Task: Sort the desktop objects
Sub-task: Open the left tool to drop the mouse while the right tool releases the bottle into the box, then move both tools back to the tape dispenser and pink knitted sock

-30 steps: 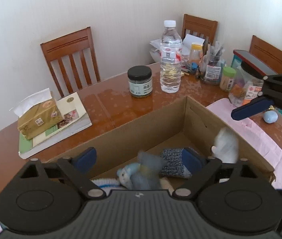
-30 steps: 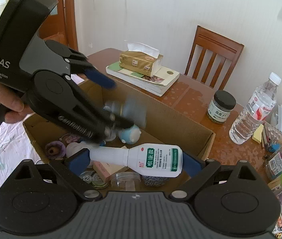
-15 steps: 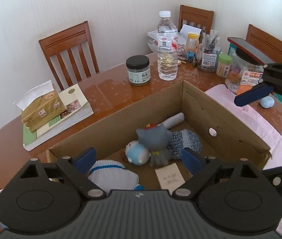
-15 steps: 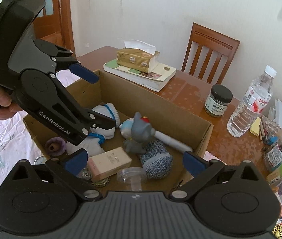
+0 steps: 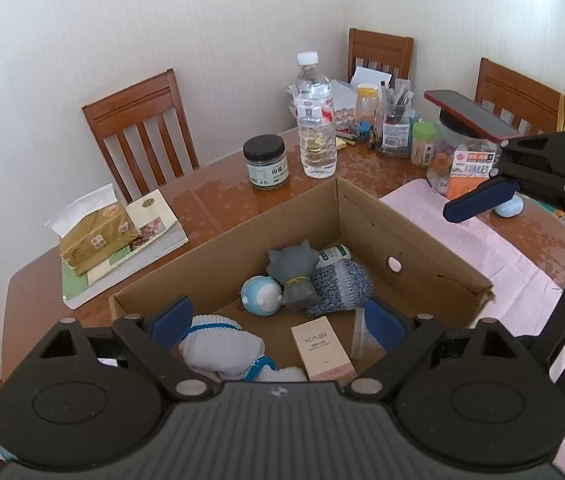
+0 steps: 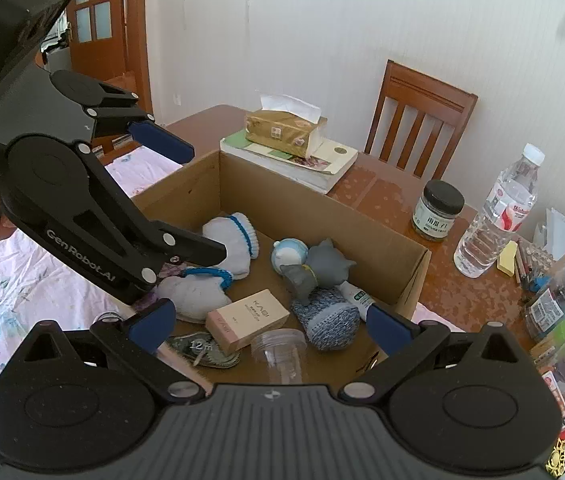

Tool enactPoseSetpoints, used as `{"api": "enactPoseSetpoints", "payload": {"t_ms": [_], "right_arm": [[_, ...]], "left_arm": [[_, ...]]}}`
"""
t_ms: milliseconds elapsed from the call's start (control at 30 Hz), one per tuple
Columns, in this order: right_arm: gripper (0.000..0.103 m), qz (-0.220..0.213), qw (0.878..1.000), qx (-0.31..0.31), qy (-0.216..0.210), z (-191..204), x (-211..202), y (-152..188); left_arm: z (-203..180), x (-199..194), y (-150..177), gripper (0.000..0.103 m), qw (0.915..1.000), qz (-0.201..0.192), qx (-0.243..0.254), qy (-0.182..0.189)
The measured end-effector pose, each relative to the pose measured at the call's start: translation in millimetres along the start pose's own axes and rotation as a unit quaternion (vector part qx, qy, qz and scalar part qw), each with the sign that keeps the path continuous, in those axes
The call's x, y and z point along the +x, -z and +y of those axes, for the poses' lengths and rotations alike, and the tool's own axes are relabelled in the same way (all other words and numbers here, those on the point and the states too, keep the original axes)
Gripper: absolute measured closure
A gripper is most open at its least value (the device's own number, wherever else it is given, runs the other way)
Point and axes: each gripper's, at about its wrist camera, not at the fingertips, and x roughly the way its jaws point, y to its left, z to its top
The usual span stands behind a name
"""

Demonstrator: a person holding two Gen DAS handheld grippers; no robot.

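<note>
Both the left hand-held gripper (image 5: 278, 318) and right hand-held gripper (image 6: 268, 320) hover released above the cardboard box (image 5: 422, 240), where the grey cat figure (image 5: 294, 272) lies mid-box; likely light, rigid, best pinched across its body.

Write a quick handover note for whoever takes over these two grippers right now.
Left gripper open and empty above the cardboard box. Right gripper open and empty too. In the box: grey toy, blue round toy, white socks, KASI carton, white bottle. Left to sort: black-lid jar, water bottle, tissue pack.
</note>
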Motion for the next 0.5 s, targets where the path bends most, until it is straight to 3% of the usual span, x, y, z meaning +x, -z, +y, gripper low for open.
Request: {"api": "enactPoseSetpoints", "payload": {"t_ms": [500], "right_arm": [[0.0, -0.008, 1.0, 0.016, 0.013, 29, -35, 35]], "left_arm": [[-4, -66, 51, 0.01, 0.9985, -0.018, -0.034, -0.038]]}}
